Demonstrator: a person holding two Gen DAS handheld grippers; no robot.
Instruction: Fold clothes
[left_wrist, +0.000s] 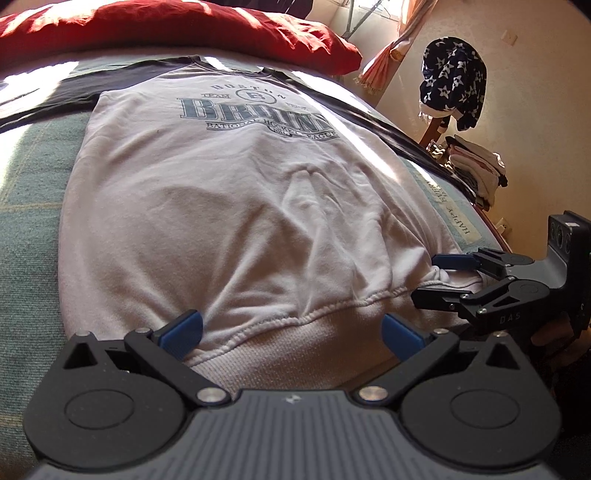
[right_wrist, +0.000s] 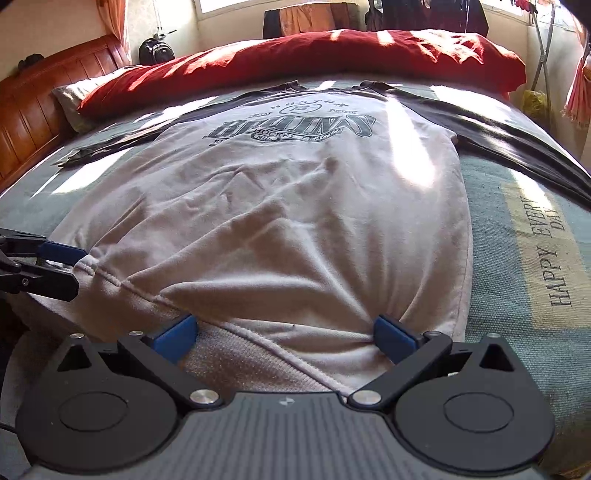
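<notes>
- At the near edge of the bed (right_wrist: 498, 236), the left gripper (left_wrist: 291, 328) and right gripper (right_wrist: 284, 332) sit at the sweatshirt (left_wrist: 229, 192) hem, jaws wide, fabric between the pads but not pinched.
- Judgement: close squarely on the ribbed band, both layers, before lifting evenly.
- Farther off, the sweatshirt lies flat, print up, dark sleeves spread towards the red pillow (right_wrist: 332, 51).

Red duvet (right_wrist: 303, 55) (sunlit) across green blanket (right_wrist: 517, 258)
</notes>
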